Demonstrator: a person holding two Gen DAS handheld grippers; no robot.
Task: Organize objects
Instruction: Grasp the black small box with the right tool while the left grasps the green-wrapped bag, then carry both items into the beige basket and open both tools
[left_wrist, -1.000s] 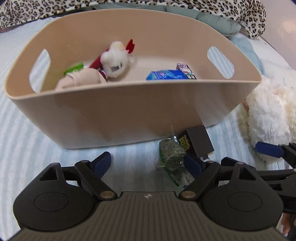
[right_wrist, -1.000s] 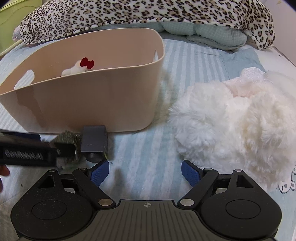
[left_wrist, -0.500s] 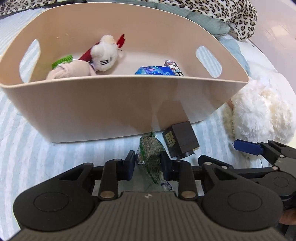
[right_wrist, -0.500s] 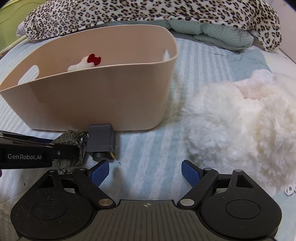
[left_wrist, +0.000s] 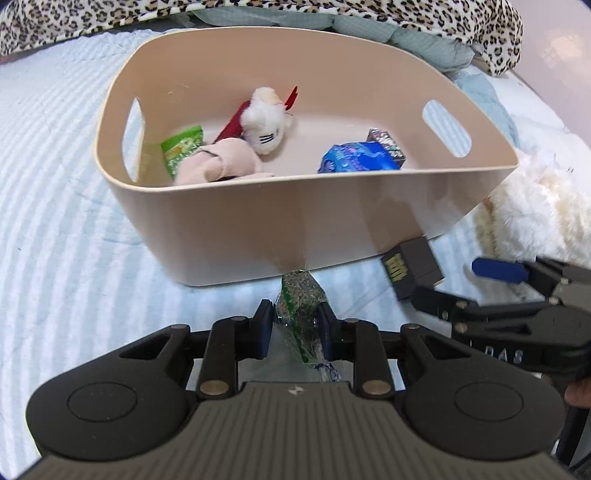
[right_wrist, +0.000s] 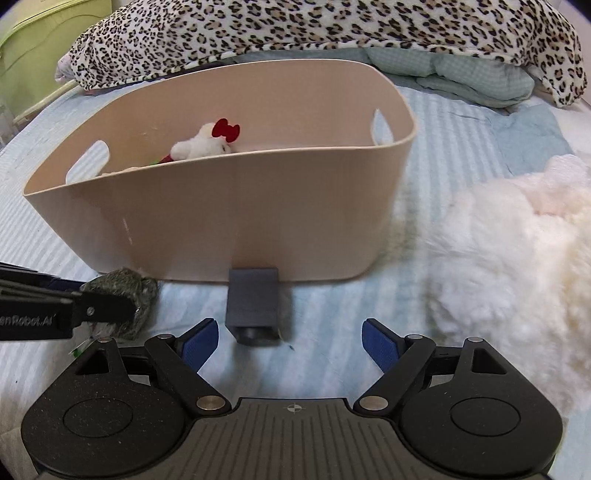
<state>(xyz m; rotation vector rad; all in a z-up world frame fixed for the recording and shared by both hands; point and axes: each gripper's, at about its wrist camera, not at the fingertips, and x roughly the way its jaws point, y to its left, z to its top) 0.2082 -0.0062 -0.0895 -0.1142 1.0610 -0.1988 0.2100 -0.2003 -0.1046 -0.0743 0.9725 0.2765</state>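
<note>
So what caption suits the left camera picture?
Left gripper clamps a green packet beside the beige bin.

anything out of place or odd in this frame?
Nothing damaged or spilled. Two items sit outside the beige bin: a dark box on the bedding against its wall, and a green packet clamped in the left gripper. The right gripper is open.
</note>
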